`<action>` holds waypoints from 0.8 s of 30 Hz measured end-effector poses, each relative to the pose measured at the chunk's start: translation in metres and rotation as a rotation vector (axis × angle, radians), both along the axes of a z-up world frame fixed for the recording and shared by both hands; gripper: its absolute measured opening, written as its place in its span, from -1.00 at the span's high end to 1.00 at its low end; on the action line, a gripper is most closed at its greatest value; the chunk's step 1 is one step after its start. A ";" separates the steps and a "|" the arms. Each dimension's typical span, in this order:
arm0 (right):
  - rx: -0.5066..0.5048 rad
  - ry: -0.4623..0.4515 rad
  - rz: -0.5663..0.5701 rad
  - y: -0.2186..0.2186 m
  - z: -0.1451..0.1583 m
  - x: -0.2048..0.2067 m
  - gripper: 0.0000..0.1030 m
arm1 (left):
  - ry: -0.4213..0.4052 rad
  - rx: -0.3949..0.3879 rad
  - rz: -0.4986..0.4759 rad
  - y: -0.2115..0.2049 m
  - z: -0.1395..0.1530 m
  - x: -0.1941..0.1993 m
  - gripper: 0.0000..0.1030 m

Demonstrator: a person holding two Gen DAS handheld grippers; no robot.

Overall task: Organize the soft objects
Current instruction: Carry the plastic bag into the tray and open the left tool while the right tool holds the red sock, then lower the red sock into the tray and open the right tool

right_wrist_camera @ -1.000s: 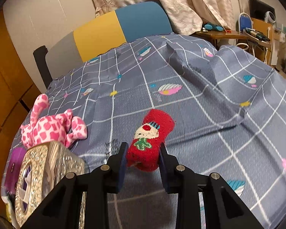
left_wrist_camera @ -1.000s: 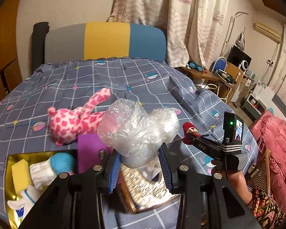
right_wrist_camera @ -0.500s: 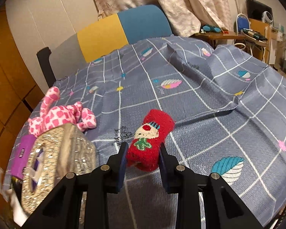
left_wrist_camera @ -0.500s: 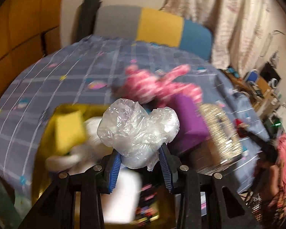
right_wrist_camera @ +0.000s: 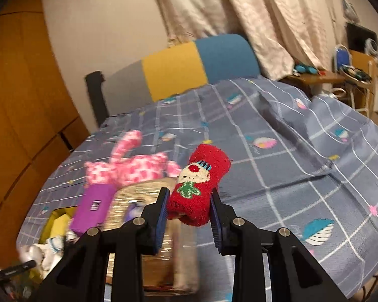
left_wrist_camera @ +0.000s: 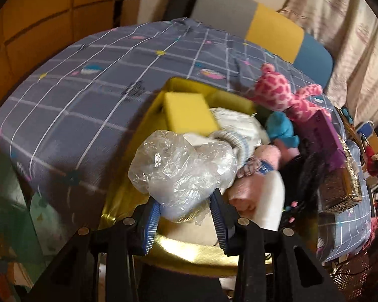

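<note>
Left hand-held gripper [left_wrist_camera: 185, 216] clamped on a crumpled clear plastic bag [left_wrist_camera: 181, 168], pads pinching its lower end. Bag hangs over the yellow box [left_wrist_camera: 148, 128] on the bed [left_wrist_camera: 75, 95], above the near half. Box already crowded: yellow sponge [left_wrist_camera: 187, 112], white cloth items, blue plush [left_wrist_camera: 281, 128], something pink.

Right hand-held gripper [right_wrist_camera: 189, 212] clamped on a rolled red sock [right_wrist_camera: 200, 186] with a snowman face, gripped at its lower end, held clear of the bed.

Pink spotted plush [right_wrist_camera: 131, 167] lies on the bed just beyond the box. Purple box [right_wrist_camera: 94, 207] and a glittery case [right_wrist_camera: 138, 198] sit beside it; those look stiff, likely not for sorting.

Handling, by judgement:
- Bag: near weightless, slick, crushes to nothing. Grip on bunched folds only; a loose single layer would slip. May spring back up and ride over the box rim once released, so set it low among the contents.
- Sock: light, fuzzy, compressible, good friction. Mid-roll pinch keeps it from unrolling.
- Nothing here fragile.
</note>
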State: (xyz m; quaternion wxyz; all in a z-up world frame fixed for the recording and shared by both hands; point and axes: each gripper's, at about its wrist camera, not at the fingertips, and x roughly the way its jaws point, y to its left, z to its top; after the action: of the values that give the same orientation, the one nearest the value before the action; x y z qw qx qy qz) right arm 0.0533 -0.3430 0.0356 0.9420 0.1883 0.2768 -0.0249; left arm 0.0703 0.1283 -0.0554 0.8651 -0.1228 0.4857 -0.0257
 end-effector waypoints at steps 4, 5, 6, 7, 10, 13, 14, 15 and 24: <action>-0.002 -0.034 0.063 0.028 0.013 -0.002 0.40 | 0.016 -0.004 0.016 0.011 -0.009 -0.006 0.24; -0.004 -0.041 0.082 0.036 0.016 -0.002 0.40 | 0.022 -0.004 0.017 0.013 -0.013 -0.007 0.24; -0.005 -0.047 0.101 0.043 0.019 -0.002 0.40 | 0.030 -0.004 0.016 0.014 -0.016 -0.007 0.24; -0.006 -0.053 0.123 0.052 0.022 -0.002 0.40 | 0.035 -0.006 0.016 0.014 -0.017 -0.007 0.23; -0.008 -0.063 0.180 0.073 0.027 -0.001 0.40 | 0.053 -0.024 0.008 0.017 -0.024 -0.008 0.13; -0.005 -0.068 0.232 0.092 0.031 -0.001 0.40 | 0.052 -0.037 0.015 0.021 -0.024 -0.011 -0.26; -0.003 -0.069 0.247 0.097 0.031 -0.001 0.40 | 0.050 -0.031 0.024 0.022 -0.022 -0.013 -0.35; -0.002 -0.068 0.263 0.103 0.032 0.000 0.40 | 0.043 -0.027 0.030 0.023 -0.021 -0.015 -0.40; 0.037 0.012 0.488 0.186 0.018 0.014 0.40 | -0.056 -0.027 0.022 0.027 -0.001 -0.031 -0.39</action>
State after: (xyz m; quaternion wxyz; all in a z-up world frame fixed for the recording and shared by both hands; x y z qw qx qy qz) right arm 0.0677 -0.1574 0.0539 0.9149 0.1328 0.3200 0.2071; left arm 0.0392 0.1549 -0.0562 0.8768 -0.1388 0.4597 -0.0262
